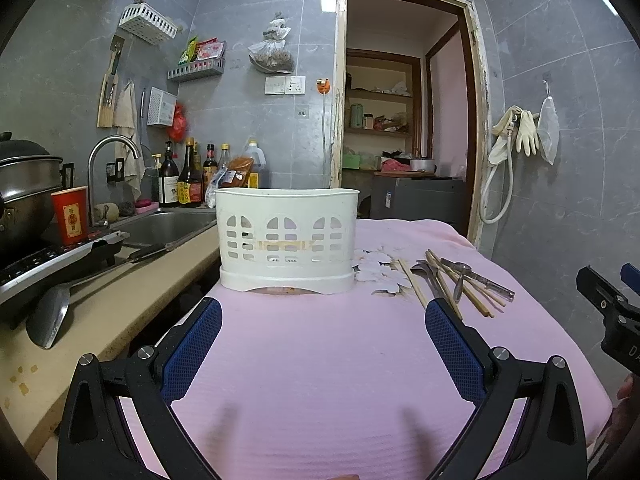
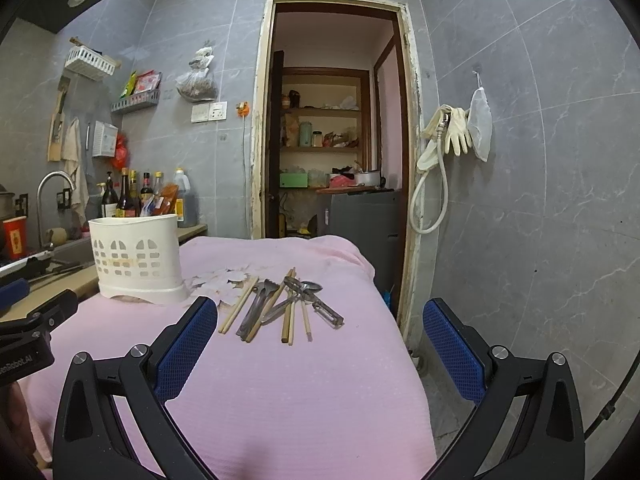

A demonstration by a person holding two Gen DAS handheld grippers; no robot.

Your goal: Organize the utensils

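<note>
Left gripper [image 1: 323, 318] and right gripper [image 2: 320, 320], both spread wide and holding nothing, above a pink cloth [image 2: 280, 380]. A white slotted plastic utensil holder [image 1: 286, 240] stands upright; wooden chopsticks [image 2: 288, 316] and metal utensils [image 2: 280, 300] lie heaped beside it.

Left wrist cam sat low over pink cloth [image 1: 320, 380], faced white caddy [image 1: 286, 240] head-on, sink counter [image 1: 120, 292] at left. Right wrist cam sat further right, faced utensil pile [image 2: 280, 306] and doorway [image 2: 332, 120]. Both views shared caddy, pile, cloth, doorway, back wall.
</note>
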